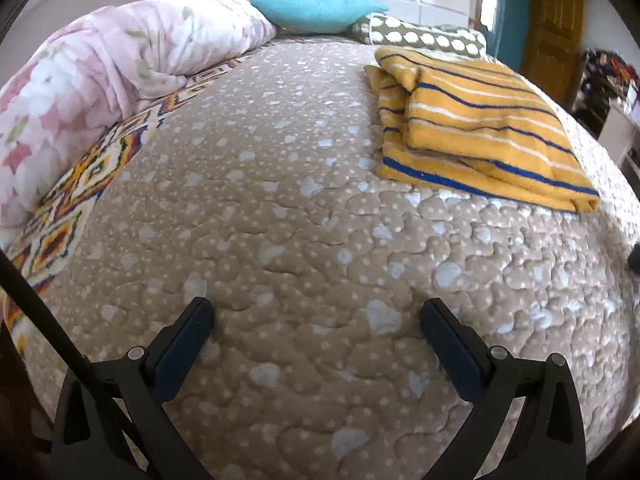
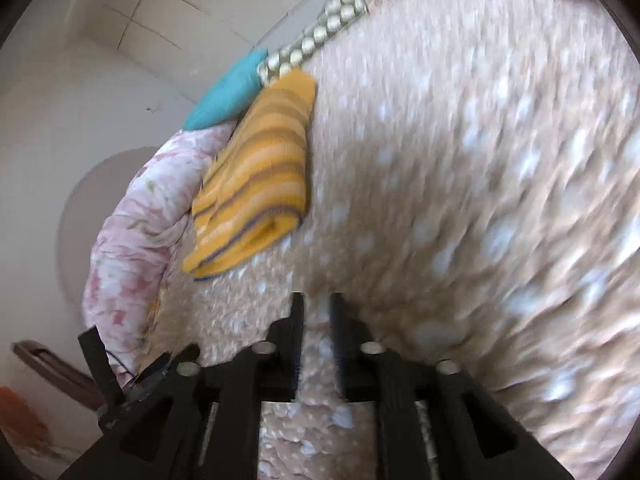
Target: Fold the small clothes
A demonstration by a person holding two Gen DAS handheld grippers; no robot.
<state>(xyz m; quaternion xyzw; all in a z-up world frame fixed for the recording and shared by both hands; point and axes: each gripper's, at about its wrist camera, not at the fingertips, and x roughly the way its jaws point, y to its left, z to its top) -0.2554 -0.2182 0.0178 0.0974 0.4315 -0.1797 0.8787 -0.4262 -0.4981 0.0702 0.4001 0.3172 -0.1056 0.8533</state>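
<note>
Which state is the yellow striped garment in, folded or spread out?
Folded: the yellow striped garment lies in stacked layers on the bed cover, with doubled edges showing.

One folded yellow knit garment with blue and white stripes [image 1: 480,128] at upper right; one teal cushion [image 1: 316,8], one olive polka-dot pillow [image 1: 424,36] — one rolled pink floral quilt [image 1: 100,80] upper left; one beige quilted bedspread [image 1: 300,220].
</note>
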